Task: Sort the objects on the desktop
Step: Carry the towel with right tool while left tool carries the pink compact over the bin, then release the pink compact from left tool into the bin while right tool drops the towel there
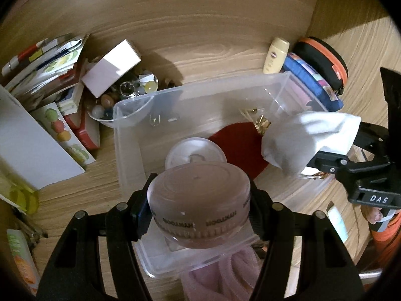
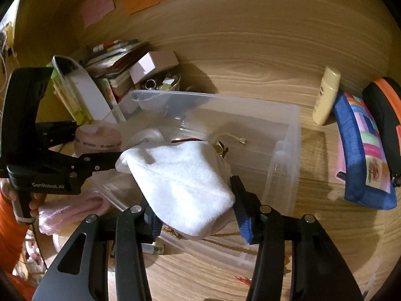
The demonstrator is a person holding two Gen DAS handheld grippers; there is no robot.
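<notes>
Left wrist view: left gripper clamps a round pink jar, one finger on each side, the jar held over the near end of the clear plastic bin. Inside the bin: a second round lid-like white piece just beyond the jar, a red patch on the floor, some small gold bits toward the far right corner. Right gripper comes in from the bin's right side carrying a white cloth over the bin's right wall. Left of the bin: bowl of marbles, pale box, stack of books. Beyond the bin's far right corner: cream bottle, blue pouch, black-and-orange case.

Right wrist view: right gripper has the white cloth between its fingers, bunched, hanging above the bin; whether both pads actually press on it I cannot tell. Left gripper at the bin's left side with the pink jar gripped. A hand holds its handle. Pink fabric lies just left of the bin's near corner. Cream bottle and blue pouch right of the bin, on the wooden desk.
</notes>
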